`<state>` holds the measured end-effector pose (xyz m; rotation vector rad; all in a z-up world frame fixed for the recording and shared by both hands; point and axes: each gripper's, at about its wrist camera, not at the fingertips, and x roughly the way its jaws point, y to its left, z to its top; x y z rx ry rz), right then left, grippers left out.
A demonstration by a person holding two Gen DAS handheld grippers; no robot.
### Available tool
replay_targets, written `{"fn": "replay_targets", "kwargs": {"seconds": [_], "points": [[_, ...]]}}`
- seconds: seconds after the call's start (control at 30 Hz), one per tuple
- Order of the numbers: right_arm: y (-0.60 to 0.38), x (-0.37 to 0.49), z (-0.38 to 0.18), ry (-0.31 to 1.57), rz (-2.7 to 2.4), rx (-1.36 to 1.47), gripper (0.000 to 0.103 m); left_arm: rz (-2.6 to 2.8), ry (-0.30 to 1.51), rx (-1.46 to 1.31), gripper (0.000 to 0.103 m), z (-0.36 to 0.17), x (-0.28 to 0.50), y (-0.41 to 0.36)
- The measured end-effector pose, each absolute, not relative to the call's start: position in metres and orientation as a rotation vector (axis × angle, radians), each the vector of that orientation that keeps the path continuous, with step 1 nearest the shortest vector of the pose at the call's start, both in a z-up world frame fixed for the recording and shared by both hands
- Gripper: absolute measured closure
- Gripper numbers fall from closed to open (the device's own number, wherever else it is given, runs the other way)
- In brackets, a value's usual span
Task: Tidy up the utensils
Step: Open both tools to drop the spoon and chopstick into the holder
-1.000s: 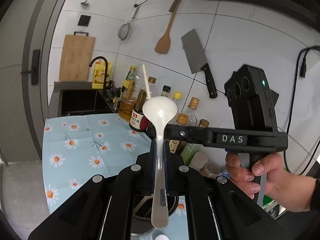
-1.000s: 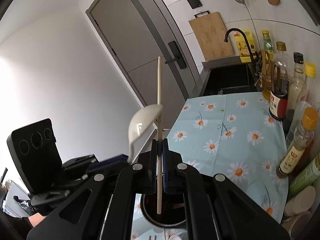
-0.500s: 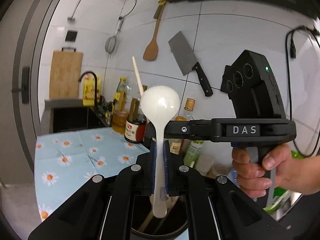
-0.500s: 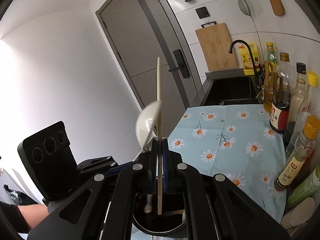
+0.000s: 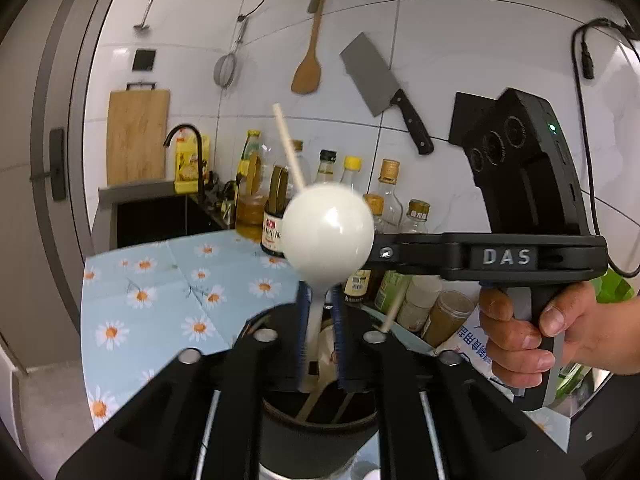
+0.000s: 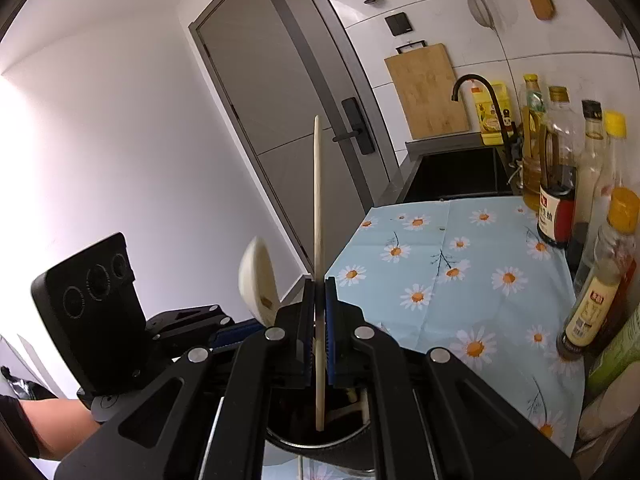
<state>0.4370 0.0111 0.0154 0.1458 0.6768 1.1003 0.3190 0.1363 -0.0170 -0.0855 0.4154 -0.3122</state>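
Utensils stand together over one dark round holder (image 5: 320,420), and I take this holder as my landmark. It sits at the near end of the daisy-print cloth (image 5: 168,280), directly under both grippers.

A white ladle (image 5: 328,240) rises out of the holder, its handle going down into the opening and its round bowl high above the rim. The left gripper (image 5: 320,340) is around that handle, just above the rim. Its jaws have just been opening; a small gap shows beside the handle, so the blue pads no longer seem to press it, though the handle is between them.

Over the same holder the right gripper (image 6: 319,320) has its jaws almost together on a thin wooden chopstick (image 6: 318,208). The stick stands nearly upright, its lower end inside the holder and its tip far above. A few other sticks lie inside the holder, too dark to name.

Beyond the holder, along the tiled wall, stands a row of sauce bottles (image 6: 556,184). Further behind are the black sink (image 6: 456,176) and a wooden cutting board (image 6: 428,92). High on the wall above the bottles hang a cleaver (image 5: 380,88) and a wooden spatula (image 5: 310,68). A hand (image 5: 532,340) grips the right gripper's handle, to the right of the holder.
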Motion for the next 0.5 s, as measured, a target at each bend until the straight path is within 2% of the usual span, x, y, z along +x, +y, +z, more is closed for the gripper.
{"fn": "replay_targets", "kwargs": {"seconds": [0.03,0.2,0.3,0.5], "points": [[0.009,0.437,0.014,0.685,1.103,0.154,0.087,-0.309,0.422,-0.091,0.080,-0.018,0.318,0.138],[0.003,0.435,0.011,0.697,1.088,0.164,0.081,-0.307,0.451,-0.106,0.078,-0.019,0.315,0.140],[-0.001,0.434,0.013,0.694,1.085,0.176,0.081,-0.299,0.463,-0.111,0.078,-0.021,0.314,0.140],[-0.011,0.428,0.022,0.678,1.067,0.185,0.081,-0.273,0.536,-0.070,0.070,-0.025,0.318,0.135]]}}
